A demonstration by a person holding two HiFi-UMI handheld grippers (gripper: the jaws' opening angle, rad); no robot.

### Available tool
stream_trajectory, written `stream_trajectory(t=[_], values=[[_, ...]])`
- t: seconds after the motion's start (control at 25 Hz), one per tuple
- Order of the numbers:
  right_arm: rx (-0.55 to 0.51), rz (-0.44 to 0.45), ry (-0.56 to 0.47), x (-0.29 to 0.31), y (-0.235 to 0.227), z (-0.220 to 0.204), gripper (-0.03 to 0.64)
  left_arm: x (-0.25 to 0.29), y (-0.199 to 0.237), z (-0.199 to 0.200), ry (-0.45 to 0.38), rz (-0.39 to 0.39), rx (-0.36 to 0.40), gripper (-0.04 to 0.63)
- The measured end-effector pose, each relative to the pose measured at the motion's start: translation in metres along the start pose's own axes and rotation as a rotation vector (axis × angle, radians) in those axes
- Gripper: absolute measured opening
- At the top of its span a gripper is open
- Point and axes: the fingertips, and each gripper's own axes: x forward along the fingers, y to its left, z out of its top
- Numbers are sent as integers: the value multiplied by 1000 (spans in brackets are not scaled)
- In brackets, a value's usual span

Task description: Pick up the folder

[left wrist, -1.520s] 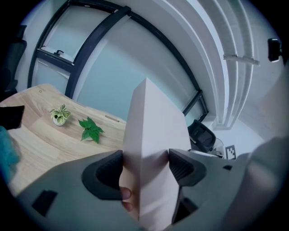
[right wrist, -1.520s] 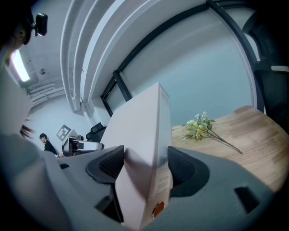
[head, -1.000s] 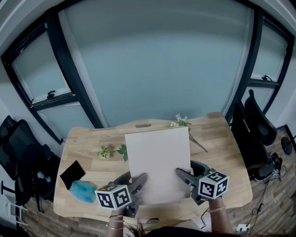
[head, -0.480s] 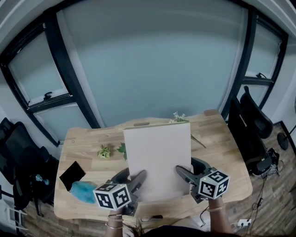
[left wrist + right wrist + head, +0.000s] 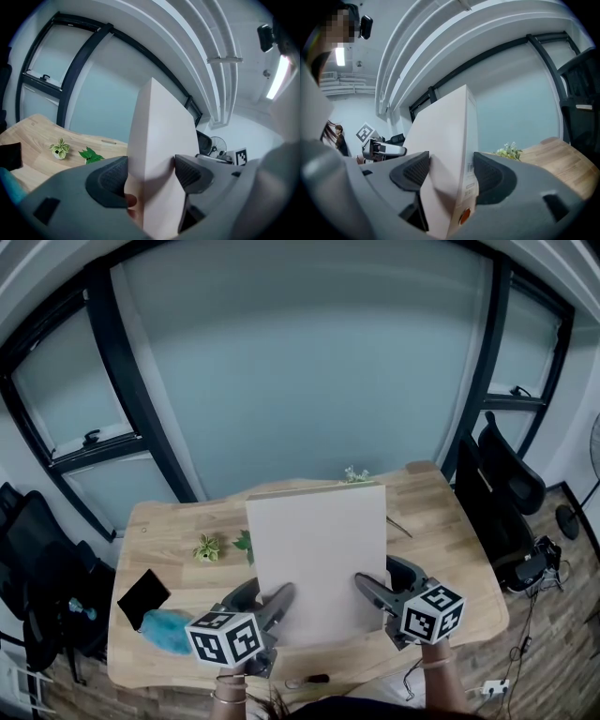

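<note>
A pale beige folder (image 5: 317,559) is held up above the wooden table (image 5: 150,549), tilted with its far edge raised. My left gripper (image 5: 272,607) is shut on the folder's near left edge, and the folder (image 5: 161,150) fills the gap between the dark pads in the left gripper view. My right gripper (image 5: 367,594) is shut on its near right edge. In the right gripper view the folder's spine (image 5: 461,164) sits between the pads, with a small label and an orange dot low down.
Small green plant sprigs (image 5: 206,547) lie on the table's left half, a flowering sprig (image 5: 354,474) at its far edge. A black card (image 5: 142,594) and a blue fluffy thing (image 5: 166,630) lie at the near left. A black office chair (image 5: 502,488) stands right. A dark pen (image 5: 309,679) lies at the near edge.
The folder has risen and tilted up further in both grippers, its far edge now reaching the table's back edge in the head view. Both grippers kept their hold.
</note>
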Motion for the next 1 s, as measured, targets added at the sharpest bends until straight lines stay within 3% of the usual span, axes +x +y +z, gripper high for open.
stream_trajectory(t=[1.0], values=[[-88, 56, -15, -49, -30, 22, 293, 10, -66, -3, -41, 50, 48, 305]])
